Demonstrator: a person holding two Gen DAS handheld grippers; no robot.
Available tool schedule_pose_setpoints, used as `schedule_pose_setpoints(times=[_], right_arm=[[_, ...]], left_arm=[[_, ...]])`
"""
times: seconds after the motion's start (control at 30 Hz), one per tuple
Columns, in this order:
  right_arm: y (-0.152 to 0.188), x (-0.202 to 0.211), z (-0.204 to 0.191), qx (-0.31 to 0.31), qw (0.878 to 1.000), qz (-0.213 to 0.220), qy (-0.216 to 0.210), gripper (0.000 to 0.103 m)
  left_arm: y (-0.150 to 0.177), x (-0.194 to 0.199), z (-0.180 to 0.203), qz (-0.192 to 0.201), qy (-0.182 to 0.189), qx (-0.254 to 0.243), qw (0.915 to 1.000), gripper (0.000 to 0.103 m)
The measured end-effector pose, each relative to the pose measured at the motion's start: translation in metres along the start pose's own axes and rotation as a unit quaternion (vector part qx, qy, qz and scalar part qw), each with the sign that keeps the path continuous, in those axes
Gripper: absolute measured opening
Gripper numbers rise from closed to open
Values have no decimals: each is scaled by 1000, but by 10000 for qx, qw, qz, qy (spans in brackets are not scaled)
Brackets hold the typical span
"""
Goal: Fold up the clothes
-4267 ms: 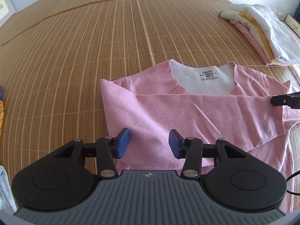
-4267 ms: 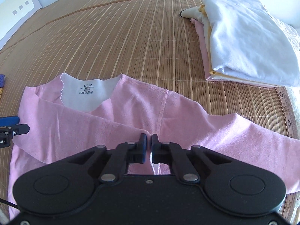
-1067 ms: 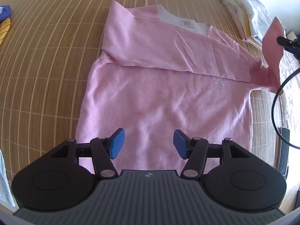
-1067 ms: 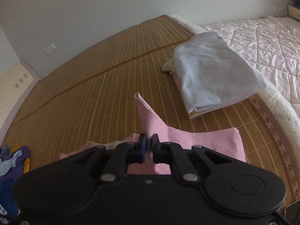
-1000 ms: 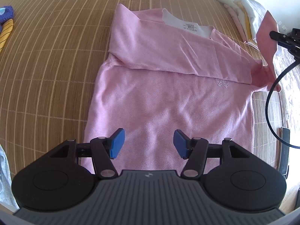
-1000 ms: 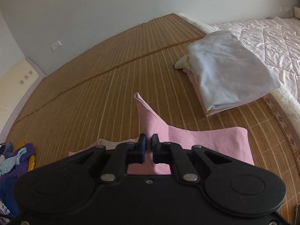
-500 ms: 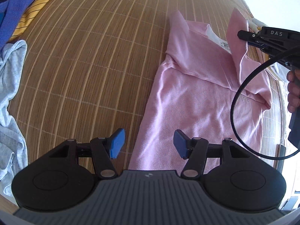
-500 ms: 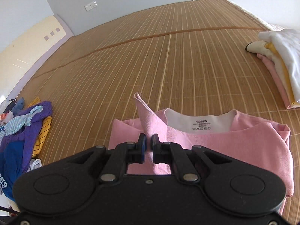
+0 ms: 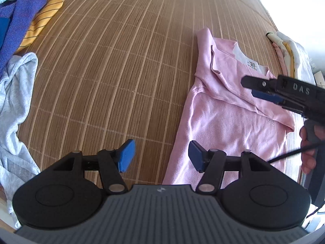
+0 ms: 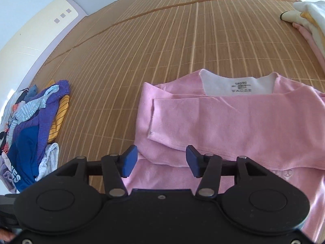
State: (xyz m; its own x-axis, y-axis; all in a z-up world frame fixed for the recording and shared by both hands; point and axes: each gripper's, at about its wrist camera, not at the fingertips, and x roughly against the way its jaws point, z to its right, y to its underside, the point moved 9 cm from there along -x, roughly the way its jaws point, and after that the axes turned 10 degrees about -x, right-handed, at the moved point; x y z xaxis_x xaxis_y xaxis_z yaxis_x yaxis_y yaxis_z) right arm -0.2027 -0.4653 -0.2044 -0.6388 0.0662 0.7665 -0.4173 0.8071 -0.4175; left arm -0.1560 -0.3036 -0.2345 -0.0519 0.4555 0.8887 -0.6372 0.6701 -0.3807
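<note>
A pink long-sleeved shirt (image 10: 233,126) lies flat on the bamboo mat, its white inner neck with a printed label (image 10: 240,86) facing up. Both sleeves are folded across the chest, and the upper one (image 10: 203,109) ends in a cuff at the shirt's left side. My right gripper (image 10: 161,160) hovers open just above the shirt's left half with nothing in it. Seen in the left wrist view, the shirt (image 9: 229,113) lies to the right and the right gripper (image 9: 248,88) hangs over its chest. My left gripper (image 9: 161,158) is open and empty over the mat, by the shirt's lower left corner.
A pile of unfolded clothes (image 10: 30,122), purple, blue, striped yellow and grey, lies at the left; a grey garment (image 9: 14,105) spreads near my left gripper. A stack of folded clothes (image 10: 308,20) sits at the far right. A hand (image 9: 308,142) holds the right gripper's handle.
My right gripper carried the pink sleeve leftward across the shirt, then opened and let it go; the sleeve now lies flat. The left gripper swung left, off the shirt.
</note>
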Motion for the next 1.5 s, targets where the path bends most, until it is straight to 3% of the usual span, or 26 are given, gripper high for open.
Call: schedule_pose_setpoints(times=[0.2, 0.3, 0.37, 0.43, 0.53, 0.63, 0.8, 1.0, 1.07, 1.1, 1.17, 1.3, 1.43, 1.5], right_arm=[[-23, 40, 76, -350, 9928, 507, 1029, 64], [-38, 63, 121, -884, 9850, 711, 1302, 64], [-47, 76, 144, -1078, 9804, 760, 1463, 59], [-53, 82, 158, -907, 9796, 659, 1671, 39], [-64, 87, 173, -366, 9798, 511, 1901, 39], [-77, 83, 186, -203, 9821, 446, 1817, 39], [-97, 68, 215, -848, 9865, 397, 1347, 41], [-103, 30, 220, -805, 9924, -105, 928, 42], [-104, 22, 222, -425, 9929, -186, 1091, 36], [-105, 19, 224, -152, 9915, -223, 1272, 6], [-108, 15, 228, 345, 9860, -277, 1607, 5], [-117, 16, 241, 158, 9888, -297, 1455, 6], [-125, 36, 257, 93, 9822, 44, 1878, 13], [-122, 45, 251, -142, 9888, 35, 1488, 13]], left_arm=[[-38, -8, 20, 260, 136, -331, 9990, 65], [-62, -17, 42, 406, 216, -475, 9978, 65], [-75, -23, 56, 426, 257, -520, 9974, 65], [-87, -30, 70, 415, 261, -615, 9969, 65], [-106, -41, 89, 378, 111, -876, 9954, 65], [-120, -55, 104, 266, -30, -1135, 9932, 65], [-131, -85, 123, 69, -217, -1463, 9890, 65], [-124, -117, 125, -204, -601, -1730, 9829, 65], [-122, -120, 124, -235, -651, -1838, 9805, 65], [-121, -122, 123, -248, -669, -1892, 9793, 65], [-120, -124, 122, -274, -703, -2001, 9769, 65], [-117, -130, 119, -325, -772, -2217, 9715, 69], [-117, -133, 116, -343, -750, -2277, 9702, 73], [-118, -130, 115, -337, -728, -2230, 9715, 73]])
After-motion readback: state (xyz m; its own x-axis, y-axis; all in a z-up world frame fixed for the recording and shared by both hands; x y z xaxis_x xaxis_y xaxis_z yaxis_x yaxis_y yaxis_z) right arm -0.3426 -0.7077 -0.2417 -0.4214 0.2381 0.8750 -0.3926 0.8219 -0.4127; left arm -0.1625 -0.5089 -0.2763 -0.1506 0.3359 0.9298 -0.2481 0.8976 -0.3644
